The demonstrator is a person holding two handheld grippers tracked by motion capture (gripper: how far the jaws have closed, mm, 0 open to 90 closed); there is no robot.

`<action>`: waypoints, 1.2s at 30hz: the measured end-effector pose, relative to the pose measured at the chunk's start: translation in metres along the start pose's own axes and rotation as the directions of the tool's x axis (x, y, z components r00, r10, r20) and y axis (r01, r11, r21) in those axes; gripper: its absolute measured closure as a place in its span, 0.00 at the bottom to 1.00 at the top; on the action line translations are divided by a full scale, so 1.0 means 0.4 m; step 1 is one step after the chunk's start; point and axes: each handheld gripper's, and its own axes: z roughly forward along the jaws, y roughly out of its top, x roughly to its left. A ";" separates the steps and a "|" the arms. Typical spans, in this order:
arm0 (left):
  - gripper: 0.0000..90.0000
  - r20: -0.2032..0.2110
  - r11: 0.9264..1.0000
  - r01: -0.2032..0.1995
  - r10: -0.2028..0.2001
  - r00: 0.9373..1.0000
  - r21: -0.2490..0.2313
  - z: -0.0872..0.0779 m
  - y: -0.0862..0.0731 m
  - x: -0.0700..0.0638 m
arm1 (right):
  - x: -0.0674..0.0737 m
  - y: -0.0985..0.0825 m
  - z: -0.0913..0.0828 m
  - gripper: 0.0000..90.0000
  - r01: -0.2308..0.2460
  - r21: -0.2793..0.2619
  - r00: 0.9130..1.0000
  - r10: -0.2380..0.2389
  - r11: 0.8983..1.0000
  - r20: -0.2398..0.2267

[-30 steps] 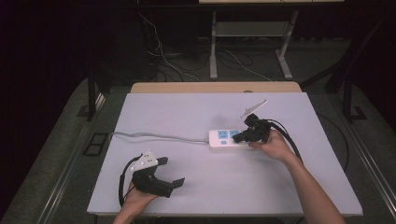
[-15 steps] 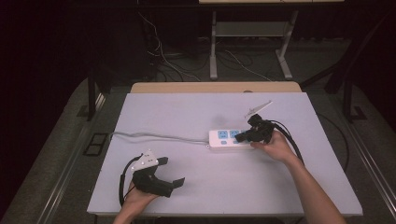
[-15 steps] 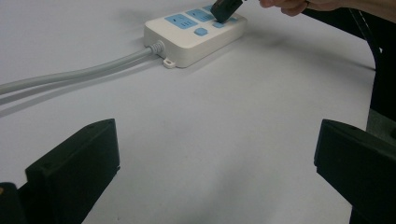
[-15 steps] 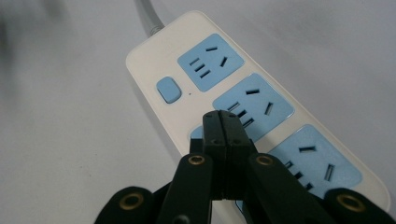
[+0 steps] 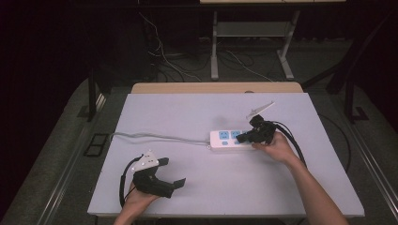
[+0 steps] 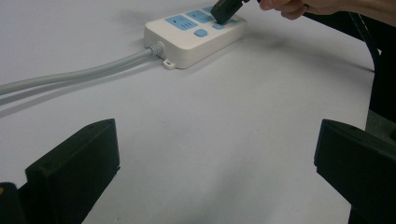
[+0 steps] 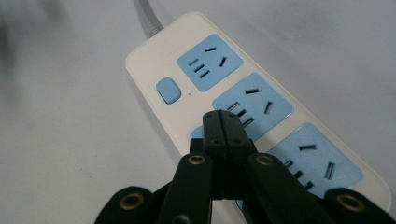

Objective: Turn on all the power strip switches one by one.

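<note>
Dark floor and loose cables ring the pale table [image 5: 225, 187], and from the high view I see my power strip [image 5: 224, 139] lying just right of centre, its grey cord [image 5: 155, 137] running off toward nine o'clock. My right gripper [image 5: 241, 138] comes in from about three o'clock and its closed tips sit on top of the strip, over the near row of blue buttons. My left gripper [image 5: 174, 173] rests low at about seven o'clock, well apart from the strip, with its jaws spread wide and nothing between them.

From the left gripper view, my two black jaws stand far apart at the bottom corners over bare table. The power strip [image 6: 194, 33] lies toward twelve o'clock, cord [image 6: 74, 77] trailing off to nine, and the right gripper [image 6: 225, 9] presses down on it at about one o'clock, my right hand [image 6: 303, 7] behind it.

From the right gripper view, my jaws are pinched fully together, holding nothing, their joined tip [image 7: 221, 122] over the strip's face [image 7: 154, 60] beside the middle blue socket [image 7: 254, 105]. One blue switch [image 7: 168, 90] shows clear at eleven o'clock; whether the tip actually touches the next button I cannot tell.
</note>
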 end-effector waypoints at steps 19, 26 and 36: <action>0.00 0.004 1.000 0.001 -0.001 1.000 0.005 0.003 0.000 -0.003 | 0.055 0.013 0.011 1.00 0.113 0.062 0.985 -0.120 0.992 0.125; 0.00 0.002 1.000 0.004 -0.004 1.000 0.002 0.000 -0.001 -0.001 | 0.055 0.016 0.011 1.00 0.128 0.071 0.983 -0.136 0.989 0.121; 0.00 0.003 1.000 0.010 -0.010 1.000 0.000 -0.001 -0.001 0.003 | 0.042 0.021 0.002 1.00 0.084 0.040 0.994 -0.087 0.996 0.069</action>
